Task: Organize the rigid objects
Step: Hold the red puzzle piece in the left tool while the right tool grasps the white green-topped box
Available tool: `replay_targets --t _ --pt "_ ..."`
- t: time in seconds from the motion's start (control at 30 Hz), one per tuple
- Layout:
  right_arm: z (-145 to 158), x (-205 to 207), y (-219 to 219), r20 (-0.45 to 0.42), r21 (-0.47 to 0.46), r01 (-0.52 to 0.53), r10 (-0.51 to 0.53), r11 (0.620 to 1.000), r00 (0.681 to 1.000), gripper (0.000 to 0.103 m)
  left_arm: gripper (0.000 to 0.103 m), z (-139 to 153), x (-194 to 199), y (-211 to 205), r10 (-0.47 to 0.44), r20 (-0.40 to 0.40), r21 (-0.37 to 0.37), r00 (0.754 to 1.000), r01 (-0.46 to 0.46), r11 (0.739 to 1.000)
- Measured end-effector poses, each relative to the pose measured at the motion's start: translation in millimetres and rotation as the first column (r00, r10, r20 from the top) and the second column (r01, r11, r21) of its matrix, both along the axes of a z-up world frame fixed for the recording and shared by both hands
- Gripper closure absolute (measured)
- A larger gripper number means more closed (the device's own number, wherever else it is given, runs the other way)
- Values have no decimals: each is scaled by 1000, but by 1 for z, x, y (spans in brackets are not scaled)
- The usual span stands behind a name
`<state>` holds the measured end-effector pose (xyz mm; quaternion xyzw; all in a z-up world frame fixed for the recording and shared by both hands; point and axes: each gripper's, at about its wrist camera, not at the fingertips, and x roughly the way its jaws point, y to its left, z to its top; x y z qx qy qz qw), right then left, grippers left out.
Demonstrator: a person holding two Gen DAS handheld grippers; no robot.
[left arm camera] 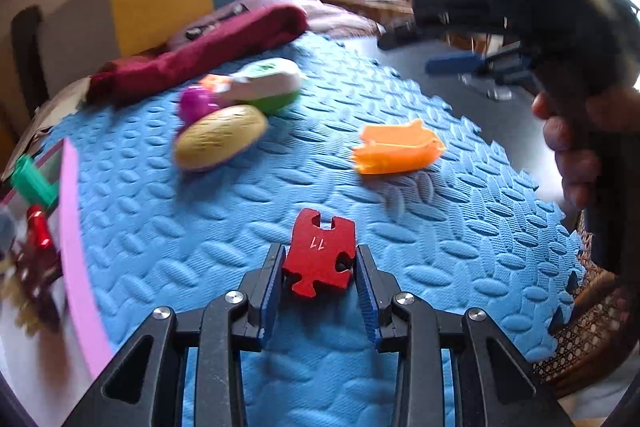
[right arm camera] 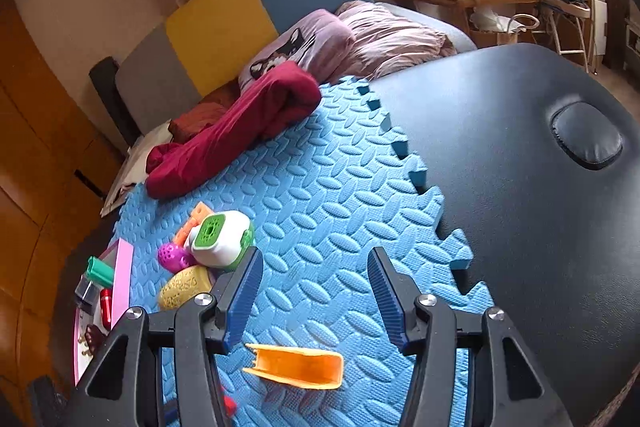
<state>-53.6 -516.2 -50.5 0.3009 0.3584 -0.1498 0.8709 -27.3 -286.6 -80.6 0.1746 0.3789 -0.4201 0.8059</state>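
Observation:
My left gripper (left arm camera: 320, 255) is shut on a red jigsaw-shaped piece (left arm camera: 319, 259) marked 11, just above the blue foam mat (left arm camera: 440, 239). An orange plastic piece (left arm camera: 396, 148) lies on the mat ahead and to the right. My right gripper (right arm camera: 316, 259) is open and empty, above the mat, with the orange piece (right arm camera: 298, 367) below and between its fingers. A cluster of toys lies at the mat's left: a yellow oval (right arm camera: 184, 286), a purple ball (right arm camera: 173, 257), and a white-and-green toy (right arm camera: 219, 237). The right gripper (left arm camera: 460, 35) also shows blurred in the left wrist view.
A pink-rimmed tray (right arm camera: 122, 283) with several small items sits at the mat's left edge. A dark red cloth (right arm camera: 236, 131) lies at the mat's far end. The dark padded table (right arm camera: 520, 167) extends right of the mat. A bed with pillows (right arm camera: 360, 35) stands behind.

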Motion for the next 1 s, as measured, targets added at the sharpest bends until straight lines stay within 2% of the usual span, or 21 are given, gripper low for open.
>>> replay_targets --t 0.07,0.17,0.27,0.4,0.73,1.0 --pt "-3 7 9 -12 8 -60 60 998 998 48 68 -1 1 12 3 -16 -36 1000 -4 999" --pt "-4 16 26 -23 -4 -149 149 989 989 48 69 -4 -9 15 12 43 -41 999 -11 999" --pt "-7 21 39 -48 -20 -208 207 978 977 48 69 -5 -8 13 8 35 -56 999 -6 998" --pt "-12 25 43 -84 -33 -218 214 975 973 48 69 -6 -11 12 6 58 -58 998 -2 998" --pt "-16 42 53 -163 -98 -264 246 960 955 48 69 -7 -11 16 7 48 -72 999 -4 997" --pt "10 104 66 -201 -239 -383 341 892 919 45 69 -6 -11 18 9 38 -83 999 -6 996"
